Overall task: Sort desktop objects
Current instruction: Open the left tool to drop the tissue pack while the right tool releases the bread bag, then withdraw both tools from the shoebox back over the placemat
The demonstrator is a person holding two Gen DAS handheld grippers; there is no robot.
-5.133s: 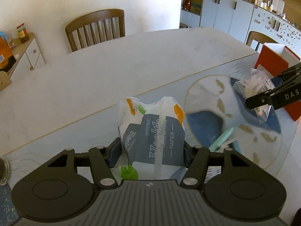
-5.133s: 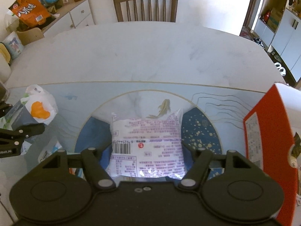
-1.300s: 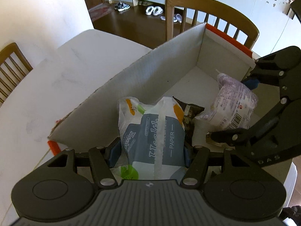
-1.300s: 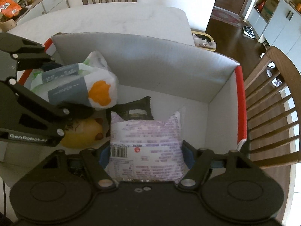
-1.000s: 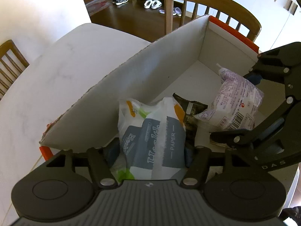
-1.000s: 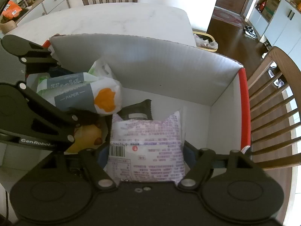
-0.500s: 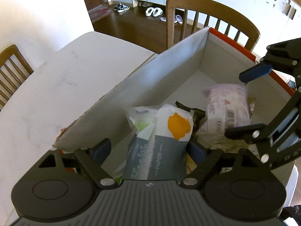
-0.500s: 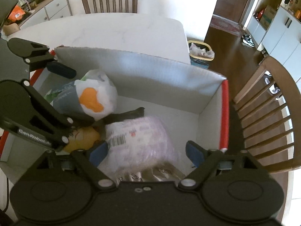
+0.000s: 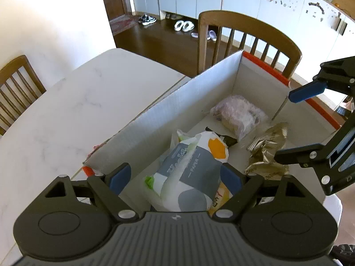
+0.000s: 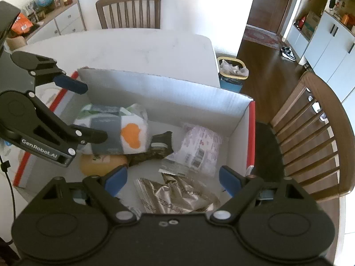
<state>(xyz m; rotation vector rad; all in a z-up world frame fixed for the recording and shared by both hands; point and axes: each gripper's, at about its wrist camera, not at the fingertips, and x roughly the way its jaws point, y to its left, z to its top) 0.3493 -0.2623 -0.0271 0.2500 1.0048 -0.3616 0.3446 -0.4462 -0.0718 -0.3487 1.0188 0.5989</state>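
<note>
Both our tongs, left tongs [image 9: 175,177] and right tongs [image 10: 172,178], hang open, empty, above the box [image 10: 168,93]; tissue pack [image 10: 115,130] and purple packet [image 10: 199,146] lie inside, sorted.

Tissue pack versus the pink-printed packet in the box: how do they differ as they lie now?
The tissue pack is bulky, grey and white with an orange spot; the pink-printed packet is flatter, white with pink print and barcodes. The tissue pack rests on a yellow item at the box's left end; the packet lies nearer the right end. Both lie released inside the box.
</note>
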